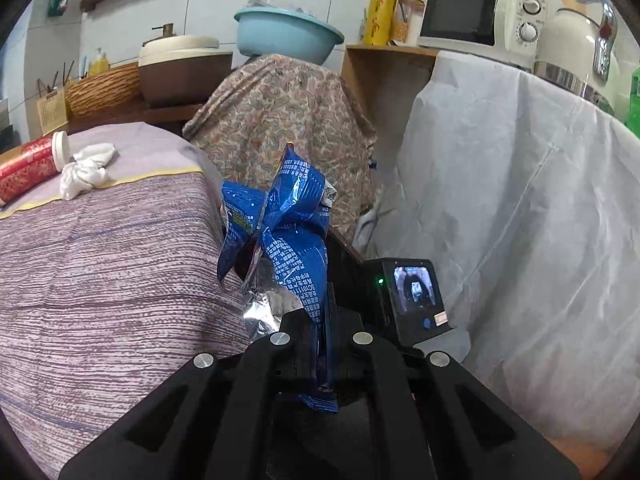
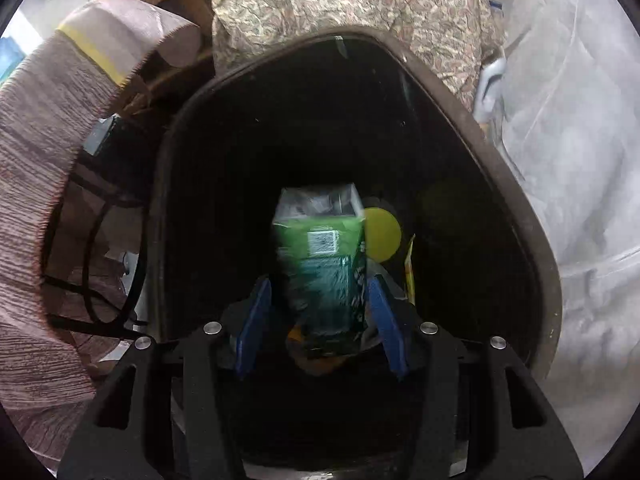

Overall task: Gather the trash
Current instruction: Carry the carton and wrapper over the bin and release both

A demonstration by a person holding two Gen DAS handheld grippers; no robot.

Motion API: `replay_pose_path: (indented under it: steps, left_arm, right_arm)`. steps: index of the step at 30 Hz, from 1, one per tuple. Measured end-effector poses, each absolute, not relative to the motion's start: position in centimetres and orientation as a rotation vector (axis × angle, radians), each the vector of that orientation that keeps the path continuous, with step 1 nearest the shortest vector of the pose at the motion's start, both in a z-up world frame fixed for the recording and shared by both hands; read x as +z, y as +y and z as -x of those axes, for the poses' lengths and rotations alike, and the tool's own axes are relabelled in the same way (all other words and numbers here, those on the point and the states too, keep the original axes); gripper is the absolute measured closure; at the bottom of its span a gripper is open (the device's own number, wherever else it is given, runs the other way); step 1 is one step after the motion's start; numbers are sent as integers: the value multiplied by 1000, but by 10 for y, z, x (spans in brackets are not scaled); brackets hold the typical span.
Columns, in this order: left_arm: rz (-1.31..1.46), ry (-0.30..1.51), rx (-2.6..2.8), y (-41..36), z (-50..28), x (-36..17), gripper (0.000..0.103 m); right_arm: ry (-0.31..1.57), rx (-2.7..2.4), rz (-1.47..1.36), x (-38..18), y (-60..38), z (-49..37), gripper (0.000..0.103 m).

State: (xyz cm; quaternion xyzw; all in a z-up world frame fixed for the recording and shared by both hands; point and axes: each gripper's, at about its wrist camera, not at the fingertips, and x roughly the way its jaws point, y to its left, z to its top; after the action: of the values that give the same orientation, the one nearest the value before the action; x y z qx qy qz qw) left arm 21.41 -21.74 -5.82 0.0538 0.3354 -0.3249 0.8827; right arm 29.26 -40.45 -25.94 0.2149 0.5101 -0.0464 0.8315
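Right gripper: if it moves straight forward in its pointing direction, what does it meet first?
Probably the green carton, blurred between the open right gripper's fingers, with the dark trash bin interior beyond; depth is unclear.

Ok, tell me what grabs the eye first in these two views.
In the left wrist view, a crumpled blue wrapper stands pinched in the left gripper, beside the striped cloth-covered table. In the right wrist view, a blurred green carton sits between the spread fingers of the right gripper, above the open dark trash bin.
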Motion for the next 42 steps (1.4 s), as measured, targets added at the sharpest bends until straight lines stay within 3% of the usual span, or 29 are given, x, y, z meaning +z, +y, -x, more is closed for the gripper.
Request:
replay_pose_path:
  steps: [1, 17, 31, 32, 34, 35, 36, 42]
  left_arm:
    - [-116, 708, -680, -220, -216, -61, 99]
    - [-182, 892, -710, -268, -259, -117, 99]
    - [-246, 1093, -703, -316, -290, -190, 98]
    - [-245, 1104, -703, -318, -291, -192, 92]
    - [-245, 1105, -703, -320, -290, -195, 69]
    - [-251, 1089, -691, -320, -289, -194, 46]
    - [-251, 1072, -682, -320, -288, -194, 38]
    - [-206, 1020, -683, -310, -283, -179, 38]
  right_arm:
    - [1069, -91, -461, -257, -405, -291, 39]
    - [875, -153, -345, -180, -404, -204, 38]
    - [870, -221, -351, -172, -425, -163, 37]
    - [871, -226, -351, -173, -424, -164, 37]
    - [874, -228, -354, -173, -426, -162, 37]
    - [873, -231, -353, -173, -426, -162, 37]
    - [874, -234, -352, -173, -426, -162, 37]
    - [890, -256, -348, -172, -429, -162, 37]
